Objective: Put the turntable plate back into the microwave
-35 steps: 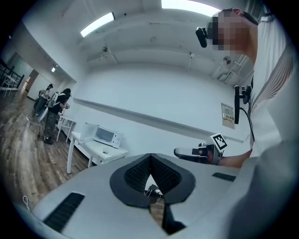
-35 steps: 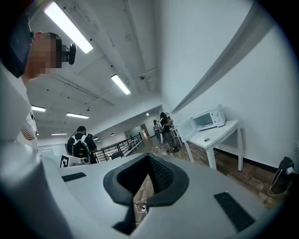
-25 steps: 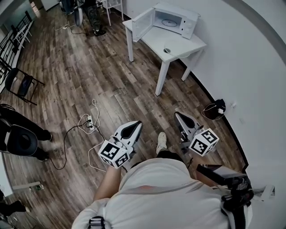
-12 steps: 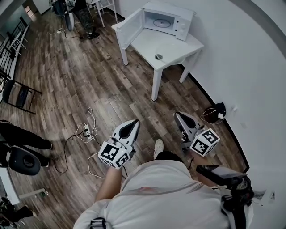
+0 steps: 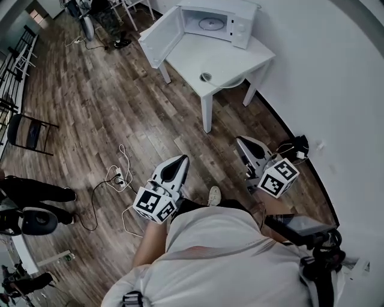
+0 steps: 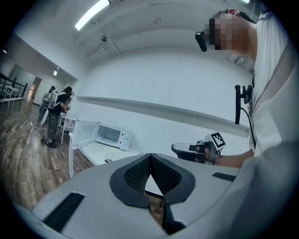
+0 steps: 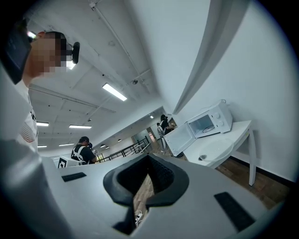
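Nothing is done yet, I judge: the plate (image 5: 230, 75) lies on the counter (image 5: 247, 53) before the open microwave (image 5: 241, 30), well apart from both tongs. The left tongs (image 5: 179, 160) and right tongs (image 5: 241, 141) are closed and empty. Approach, pickup and seating remain. No writing is legible.

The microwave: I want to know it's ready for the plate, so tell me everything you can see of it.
The microwave is a white box at the back of a white table, by the wall. Its door stands wide open on the left; its control panel is on the right. A round shape shows on the cavity floor.
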